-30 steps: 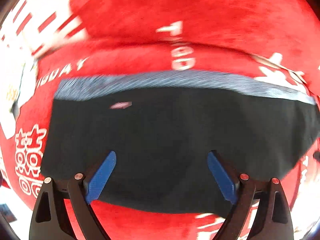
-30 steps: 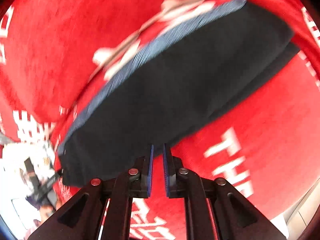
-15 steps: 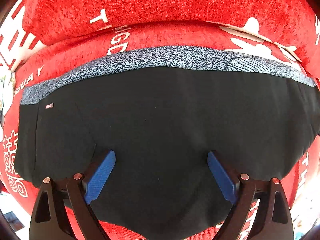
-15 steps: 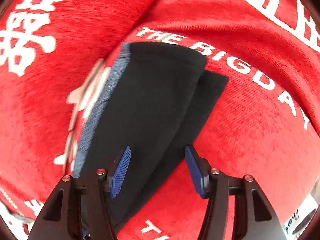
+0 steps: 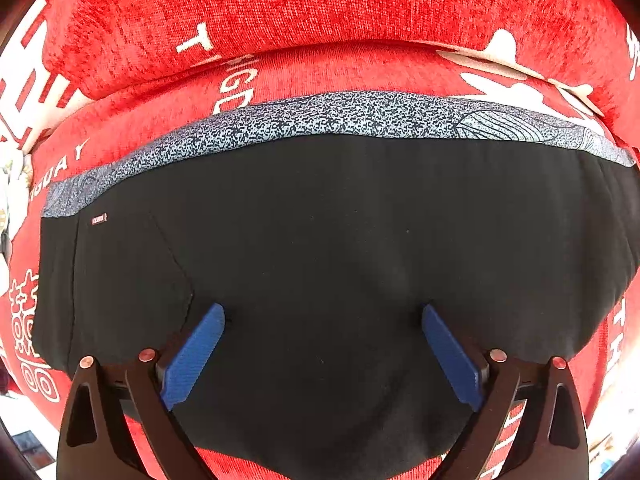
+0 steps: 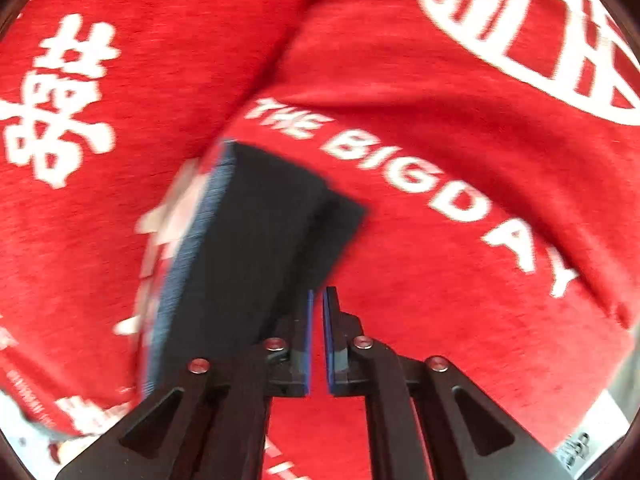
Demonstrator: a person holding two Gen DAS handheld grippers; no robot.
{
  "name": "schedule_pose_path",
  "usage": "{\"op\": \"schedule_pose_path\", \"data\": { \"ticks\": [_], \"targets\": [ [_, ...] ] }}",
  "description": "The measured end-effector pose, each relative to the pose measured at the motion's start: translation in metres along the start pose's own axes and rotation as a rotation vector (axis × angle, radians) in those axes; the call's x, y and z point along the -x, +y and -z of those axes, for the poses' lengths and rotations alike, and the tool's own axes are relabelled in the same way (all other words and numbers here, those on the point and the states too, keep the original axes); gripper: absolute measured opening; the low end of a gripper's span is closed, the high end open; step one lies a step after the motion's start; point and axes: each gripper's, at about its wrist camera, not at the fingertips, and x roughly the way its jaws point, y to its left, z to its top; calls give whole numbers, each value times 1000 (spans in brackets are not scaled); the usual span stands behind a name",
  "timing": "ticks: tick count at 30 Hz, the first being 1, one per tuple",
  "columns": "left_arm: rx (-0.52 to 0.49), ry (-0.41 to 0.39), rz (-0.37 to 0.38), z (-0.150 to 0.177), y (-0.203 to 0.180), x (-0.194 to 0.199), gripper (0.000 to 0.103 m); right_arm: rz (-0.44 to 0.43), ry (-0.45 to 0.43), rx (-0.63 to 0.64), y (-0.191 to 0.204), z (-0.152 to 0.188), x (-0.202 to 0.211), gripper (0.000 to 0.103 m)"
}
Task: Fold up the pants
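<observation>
The black pants (image 5: 340, 248) lie folded into a flat rectangle on the red cover, with a grey speckled waistband (image 5: 320, 120) along the far edge. My left gripper (image 5: 322, 314) is open and hovers over the middle of the pants, holding nothing. In the right wrist view the pants (image 6: 256, 248) lie left of centre, their near right corner beside my right gripper (image 6: 317, 292). Its jaws are nearly closed with a thin gap and nothing between them.
A red fabric cover (image 6: 440, 260) with white lettering and symbols spreads under everything. A raised red cushion (image 5: 320, 4) runs behind the pants. Pale floor shows at the lower corners (image 6: 600, 420).
My right gripper has closed from open and drawn back, so the pants look farther away. My left gripper has stayed open above the pants, which now sit still.
</observation>
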Motion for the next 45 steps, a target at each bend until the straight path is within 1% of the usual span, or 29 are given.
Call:
{"op": "schedule_pose_path", "data": {
  "ticks": [2,3,6,7,8,11,13,15,16,18,19,21,22,23,24,25,26,27,28,31,32,34,36,37,38,40,43,44,45],
  "targets": [
    [3,2,-3,0,-1,-1,101,-12,1,23,10,-2,-5,29],
    [5,5,-4,0,-1,-1,101,4,3,27,13,-4,-11,29],
    [7,9,-3,-1,-2,-1,101,0,36,-16,15,-9,-33,29],
    [6,8,-3,0,-3,-1,101,15,50,-21,15,-10,-37,25],
    [5,8,-2,0,-3,-1,101,35,54,-16,16,-10,-36,8],
    [3,10,4,-2,-1,0,101,20,18,67,32,-8,-16,8],
    [2,5,6,-2,0,-1,101,82,26,155,35,-5,-11,8],
    [2,3,7,-2,0,-1,101,132,81,147,18,-5,-28,8],
    [3,7,4,-2,1,-1,101,108,74,128,12,-5,-31,8],
    [12,15,4,-2,3,0,101,105,39,117,10,-3,-26,8],
    [7,14,5,-2,3,0,101,118,25,112,11,0,-22,11],
    [-1,21,1,-4,3,1,101,189,2,83,11,5,-11,20],
    [4,42,-6,-7,3,3,101,244,-4,57,12,7,-3,30],
    [10,52,-8,-10,2,6,101,261,-12,45,14,9,4,30],
    [24,51,5,-15,4,12,101,250,-22,51,19,14,12,30],
    [35,27,33,-20,3,21,101,218,-26,95,31,19,18,30],
    [32,-4,56,-27,-1,29,101,189,-21,150,42,26,19,30],
    [21,-21,64,-31,-6,33,101,139,3,254,67,36,15,30],
    [-2,-43,75,-41,-16,36,101,105,34,315,83,44,9,30],
    [-31,-67,82,-61,-41,27,101,2,161,522,145,76,-35,30],
    [-35,-69,78,-68,-48,21,101,-15,184,562,159,83,-48,30],
    [-15,-69,50,-81,-60,8,101,-25,213,636,187,97,-81,30],
    [38,-56,30,-92,-61,-4,101,-7,220,657,196,100,-102,30],
    [71,-51,25,-95,-59,-11,101,26,199,665,197,96,-109,25],
    [85,-64,25,-97,-58,-12,101,43,176,663,197,90,-113,18],
    [58,-80,17,-99,-59,-12,101,81,127,631,186,69,-112,9],
    [27,-77,7,-100,-55,-7,101,179,42,511,158,24,-98,9],
    [27,-75,-1,-101,-51,-3,101,186,37,472,153,16,-91,14],
    [24,-78,-5,-101,-48,3,101,185,42,436,147,9,-80,14]
  ]
}}
